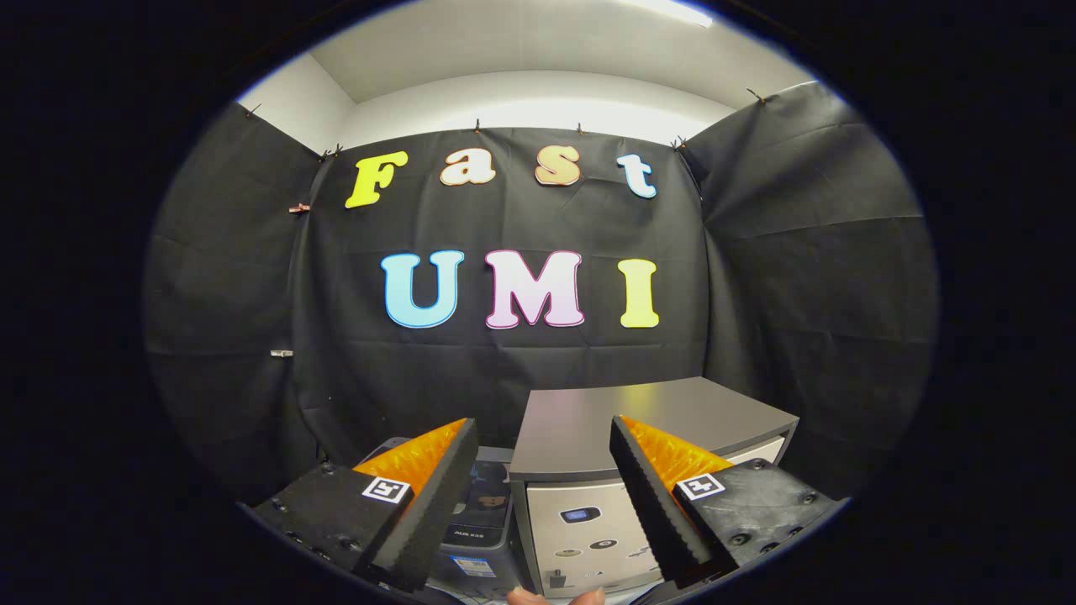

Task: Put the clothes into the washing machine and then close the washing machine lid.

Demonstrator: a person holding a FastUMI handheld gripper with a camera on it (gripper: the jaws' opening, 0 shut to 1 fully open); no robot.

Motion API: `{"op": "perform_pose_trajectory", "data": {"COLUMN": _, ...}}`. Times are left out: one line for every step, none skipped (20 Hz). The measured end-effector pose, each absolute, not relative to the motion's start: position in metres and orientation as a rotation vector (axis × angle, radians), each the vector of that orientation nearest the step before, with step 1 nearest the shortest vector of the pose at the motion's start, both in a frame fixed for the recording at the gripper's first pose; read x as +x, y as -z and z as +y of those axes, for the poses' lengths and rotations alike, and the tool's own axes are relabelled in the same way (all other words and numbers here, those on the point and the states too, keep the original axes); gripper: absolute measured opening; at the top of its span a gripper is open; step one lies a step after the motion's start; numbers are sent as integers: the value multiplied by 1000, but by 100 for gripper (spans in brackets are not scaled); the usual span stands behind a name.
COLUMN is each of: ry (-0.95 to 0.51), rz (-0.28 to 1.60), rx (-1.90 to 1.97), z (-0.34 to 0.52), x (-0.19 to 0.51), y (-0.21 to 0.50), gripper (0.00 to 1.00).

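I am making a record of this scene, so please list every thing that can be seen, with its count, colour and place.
cabinet: one, dark grey top with a pale front, standing beyond the fingers, a little toward the right finger, against the black cloth wall.
small machine: one, dark, low beside the cabinet, partly hidden behind the left finger; I cannot tell if it is the washing machine.
black cloth wall: one, black, hanging behind and to both sides of the cabinet.
ceiling: one, white, above the cloth wall.
fingertips of a person: two, just below and between the gripper's fingers.
gripper: one, fingers spread apart and holding nothing, pointing toward the cabinet.
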State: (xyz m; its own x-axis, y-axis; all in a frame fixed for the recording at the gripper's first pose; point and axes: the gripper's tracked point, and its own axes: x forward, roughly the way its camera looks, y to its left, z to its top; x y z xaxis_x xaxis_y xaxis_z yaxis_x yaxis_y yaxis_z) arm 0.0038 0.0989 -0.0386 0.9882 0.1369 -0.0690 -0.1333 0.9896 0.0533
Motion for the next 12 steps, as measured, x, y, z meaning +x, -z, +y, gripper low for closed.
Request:
{"op": "perform_pose_trajectory", "data": {"ry": -131, "rz": 70, "rx": 50, "z": 97, "x": 4, "y": 37, "gripper": 99}}
{"op": "perform_pose_trajectory", "data": {"ry": -127, "rz": 68, "rx": 54, "z": 95, "x": 3, "y": 36, "gripper": 99}}
{"op": "perform_pose_trajectory", "data": {"ry": -125, "rz": 68, "rx": 58, "z": 94, "x": 2, "y": 36, "gripper": 99}}
{"op": "perform_pose_trajectory", "data": {"ry": -122, "rz": 69, "rx": 59, "z": 93, "x": 3, "y": 36, "gripper": 99}}
{"op": "perform_pose_trajectory", "data": {"ry": -121, "rz": 70, "rx": 59, "z": 93, "x": 3, "y": 37, "gripper": 99}}
{"op": "perform_pose_trajectory", "data": {"ry": -119, "rz": 69, "rx": 59, "z": 93, "x": 3, "y": 37, "gripper": 99}}
{"op": "perform_pose_trajectory", "data": {"ry": -120, "rz": 68, "rx": 58, "z": 93, "x": 2, "y": 36, "gripper": 99}}
{"op": "perform_pose_trajectory", "data": {"ry": -119, "rz": 69, "rx": 58, "z": 94, "x": 2, "y": 37, "gripper": 99}}
{"op": "perform_pose_trajectory", "data": {"ry": -117, "rz": 70, "rx": 57, "z": 94, "x": 3, "y": 37, "gripper": 99}}
{"op": "perform_pose_trajectory", "data": {"ry": -119, "rz": 71, "rx": 55, "z": 94, "x": 2, "y": 37, "gripper": 99}}
{"op": "perform_pose_trajectory", "data": {"ry": -120, "rz": 73, "rx": 54, "z": 95, "x": 0, "y": 38, "gripper": 99}}
{"op": "perform_pose_trajectory", "data": {"ry": -122, "rz": 73, "rx": 54, "z": 96, "x": 0, "y": 38, "gripper": 99}}
